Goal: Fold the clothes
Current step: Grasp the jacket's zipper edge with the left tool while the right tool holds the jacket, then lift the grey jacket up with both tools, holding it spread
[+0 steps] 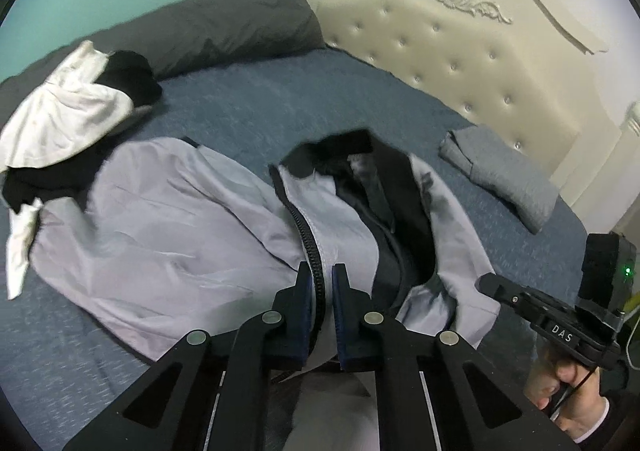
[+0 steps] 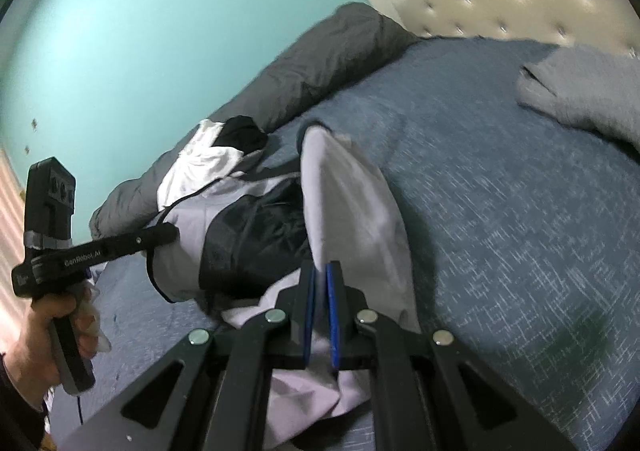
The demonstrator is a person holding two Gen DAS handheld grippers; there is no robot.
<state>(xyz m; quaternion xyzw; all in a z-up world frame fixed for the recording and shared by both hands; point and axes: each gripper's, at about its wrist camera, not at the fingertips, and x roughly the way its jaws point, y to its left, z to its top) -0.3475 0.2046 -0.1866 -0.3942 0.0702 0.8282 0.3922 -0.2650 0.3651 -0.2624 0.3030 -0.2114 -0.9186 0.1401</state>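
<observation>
The pale grey jacket (image 1: 160, 235) lies spread on the blue bedspread (image 1: 248, 103), its front open so the dark lining (image 1: 396, 195) shows. Its near hem is cut off behind the tools in both views, and where its far sleeve ends is hard to make out under a heap of white and black clothes (image 1: 76, 107) lying over its left end. In the left wrist view its long axis runs across the bed from that heap toward the lower right, with the black collar (image 1: 340, 149) pointing up toward the headboard.

The left gripper (image 1: 323, 279) is clamped on the jacket's front edge, with the black zipper (image 1: 314, 251) running between the blue pads. The right gripper (image 2: 322, 275) is pinched tight on a fold of the pale fabric (image 2: 352, 203), which rises in a slanted flap from its tips; motion blur softens that flap. Each tool is gripped by a hand (image 2: 40, 331), partly out of frame.

Beyond the jacket the bedspread is open toward the cream tufted headboard (image 1: 460, 51). A folded blue-grey garment (image 1: 504, 179) sits apart near the headboard, and a dark grey duvet roll (image 1: 224, 27) lines the far edge against the turquoise wall (image 2: 160, 31).
</observation>
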